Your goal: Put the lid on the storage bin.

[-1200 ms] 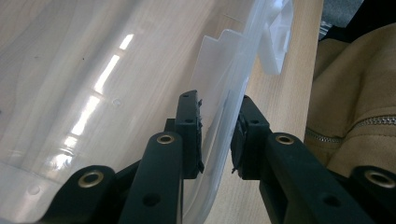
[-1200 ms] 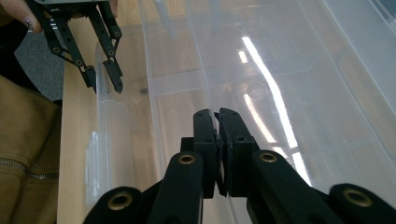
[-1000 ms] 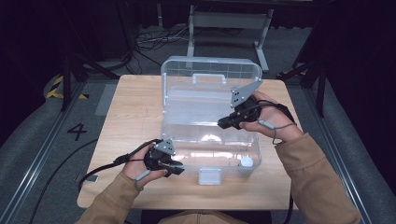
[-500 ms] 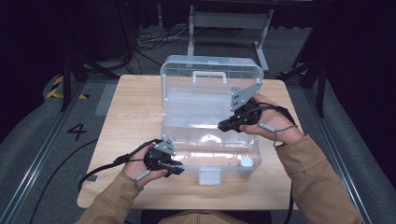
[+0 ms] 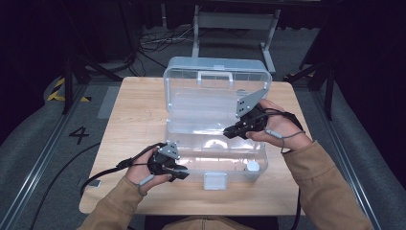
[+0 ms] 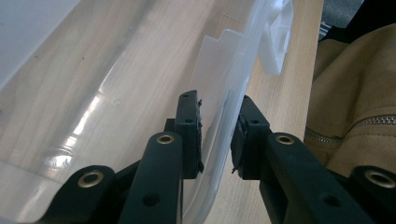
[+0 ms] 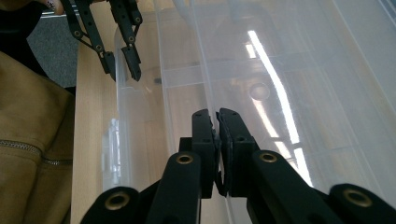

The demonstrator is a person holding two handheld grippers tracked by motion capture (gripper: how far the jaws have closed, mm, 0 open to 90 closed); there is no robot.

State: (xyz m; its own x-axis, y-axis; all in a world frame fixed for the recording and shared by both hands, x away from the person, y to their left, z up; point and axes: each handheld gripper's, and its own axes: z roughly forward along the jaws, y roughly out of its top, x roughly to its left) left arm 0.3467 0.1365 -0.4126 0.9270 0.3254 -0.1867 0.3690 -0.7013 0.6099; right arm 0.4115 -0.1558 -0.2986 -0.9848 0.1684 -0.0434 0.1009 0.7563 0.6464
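Box: clear plastic storage box (image 5: 215, 124) sits mid-bench (image 5: 134, 120), lid (image 5: 218, 86) swung up and back, white latch (image 5: 214, 180) facing the person.
Left tongs (image 5: 179, 172): straddling the front wall near the left corner, pads (image 6: 189, 128) a bit apart, wall in the gap, not really squeezing it.
Right tongs (image 5: 229, 133): pinched nearly shut on the thin rear edge where lid meets base.
Inside: pretty much empty, just a small white cap-like thing (image 5: 252, 166) in the front right corner.
Progress: opened and steadied, I'd say; whatever filling or closing comes next isn't started.

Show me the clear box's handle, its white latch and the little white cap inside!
handle (image 5: 214, 75), high view, middle of its bar.
white latch (image 5: 215, 180), high view, its flat face.
white cap (image 5: 252, 166), high view, its round top.
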